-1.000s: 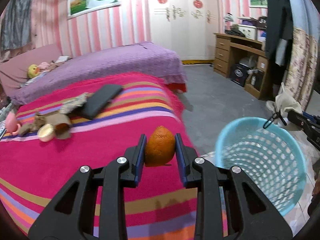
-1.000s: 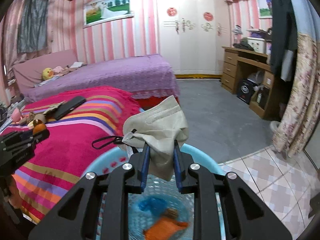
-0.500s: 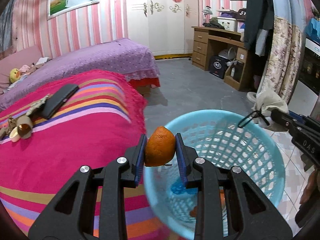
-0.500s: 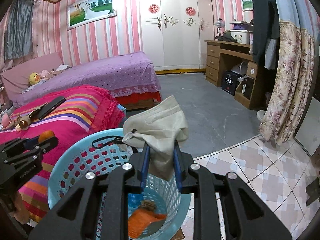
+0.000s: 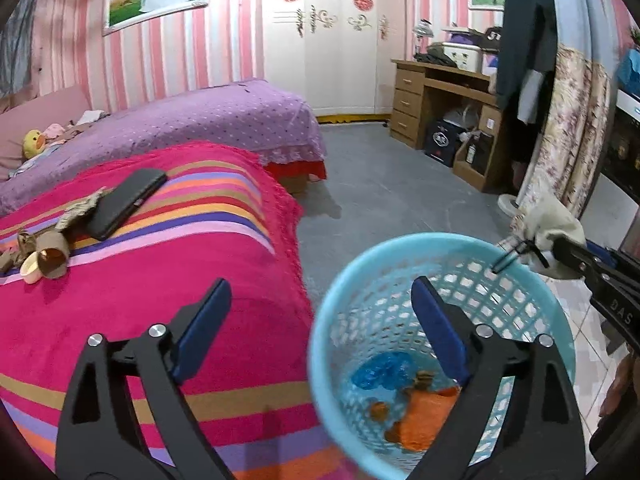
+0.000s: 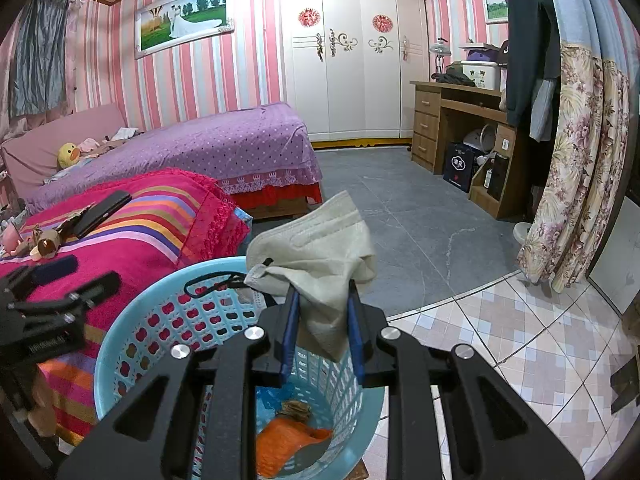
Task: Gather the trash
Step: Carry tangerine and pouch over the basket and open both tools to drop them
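Light blue lattice basket [image 5: 344, 280], beige face mask [image 6: 320, 248], magenta striped blanket [image 5: 160, 280], purple dotted bedspread [image 6: 224, 148], pink-and-white striped wall [image 6: 248, 76], floral curtain [image 6: 580, 160], black phone [image 5: 128, 200]

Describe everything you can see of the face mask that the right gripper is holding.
The face mask is beige, soft, crumpled fabric with stitched seams and a black ear loop hanging to its left. The right gripper is shut on its lower part, and the rest bunches up above the blue pads. It hangs over the rim of the light blue basket, not yet inside.
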Action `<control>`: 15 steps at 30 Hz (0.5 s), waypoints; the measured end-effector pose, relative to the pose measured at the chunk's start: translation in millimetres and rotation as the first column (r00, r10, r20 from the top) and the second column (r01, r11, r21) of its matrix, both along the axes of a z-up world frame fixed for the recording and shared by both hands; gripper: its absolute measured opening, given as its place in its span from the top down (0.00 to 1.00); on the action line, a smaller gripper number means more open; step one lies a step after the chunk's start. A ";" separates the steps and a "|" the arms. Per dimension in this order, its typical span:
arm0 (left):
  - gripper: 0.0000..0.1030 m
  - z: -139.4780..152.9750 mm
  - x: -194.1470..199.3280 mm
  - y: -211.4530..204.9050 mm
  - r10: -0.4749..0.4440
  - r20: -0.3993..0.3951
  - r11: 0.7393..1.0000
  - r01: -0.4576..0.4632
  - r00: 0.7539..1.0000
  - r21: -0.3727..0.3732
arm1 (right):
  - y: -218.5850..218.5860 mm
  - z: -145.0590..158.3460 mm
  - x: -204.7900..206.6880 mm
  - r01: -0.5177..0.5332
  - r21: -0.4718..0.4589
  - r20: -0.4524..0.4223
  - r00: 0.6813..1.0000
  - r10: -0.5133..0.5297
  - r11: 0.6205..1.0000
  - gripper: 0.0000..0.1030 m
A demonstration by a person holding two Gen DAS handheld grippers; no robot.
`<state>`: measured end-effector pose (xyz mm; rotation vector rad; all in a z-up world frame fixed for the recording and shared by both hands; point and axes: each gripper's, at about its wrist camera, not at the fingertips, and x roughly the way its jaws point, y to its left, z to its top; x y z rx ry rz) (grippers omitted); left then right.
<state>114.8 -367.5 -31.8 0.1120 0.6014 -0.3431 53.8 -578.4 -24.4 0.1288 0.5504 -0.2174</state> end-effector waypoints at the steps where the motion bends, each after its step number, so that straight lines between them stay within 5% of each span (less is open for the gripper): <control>1: 0.13 1.9 1.0 4.1 0.007 0.008 1.000 -0.007 1.000 0.002 | 0.0 -0.2 0.0 0.000 0.000 -0.001 1.000 0.000 1.000 0.78; 10: 0.08 10.6 6.9 29.6 0.056 0.032 0.998 -0.056 0.998 -0.002 | 5.7 -4.2 8.5 -0.016 -0.010 -0.020 1.000 0.016 1.000 0.73; 15: 0.07 9.3 8.3 33.5 0.063 0.039 0.998 -0.063 0.997 0.016 | 7.2 -8.8 13.2 -0.002 -0.023 -0.049 0.999 0.001 1.000 0.45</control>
